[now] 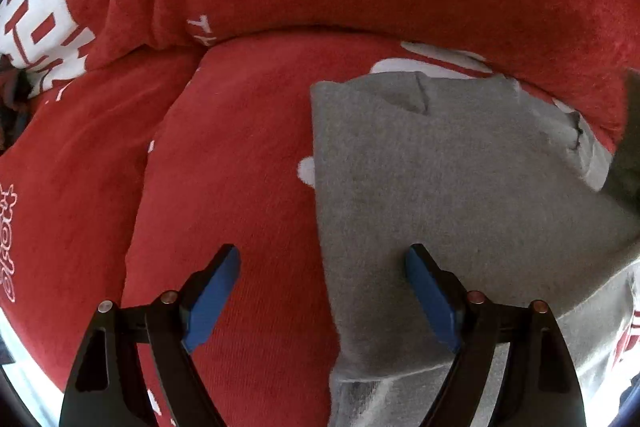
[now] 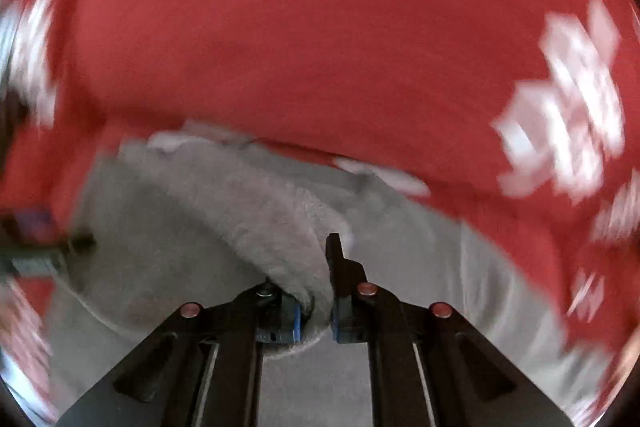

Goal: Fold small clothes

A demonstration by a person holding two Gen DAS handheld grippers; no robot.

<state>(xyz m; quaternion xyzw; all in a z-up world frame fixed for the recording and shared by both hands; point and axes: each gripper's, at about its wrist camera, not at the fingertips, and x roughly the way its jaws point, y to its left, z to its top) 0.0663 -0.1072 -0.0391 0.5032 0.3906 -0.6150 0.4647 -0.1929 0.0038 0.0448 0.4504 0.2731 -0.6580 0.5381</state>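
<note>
A small grey garment (image 1: pixel 440 195) lies on a red blanket (image 1: pixel 248 167), its left edge running straight down the left wrist view. My left gripper (image 1: pixel 322 267) hangs open over that edge, one blue pad above the red cloth and the other above the grey. Nothing sits between its fingers. In the blurred right wrist view, my right gripper (image 2: pixel 316 291) is shut on a raised fold of the grey garment (image 2: pixel 280 227), which bunches up between the blue pads. The rest of the grey cloth spreads below and to both sides.
The red blanket (image 2: pixel 320 47) with white printed characters (image 1: pixel 44 11) covers the whole surface and folds up into a ridge behind the garment. A dark blurred object (image 2: pixel 44 251) shows at the left edge of the right wrist view.
</note>
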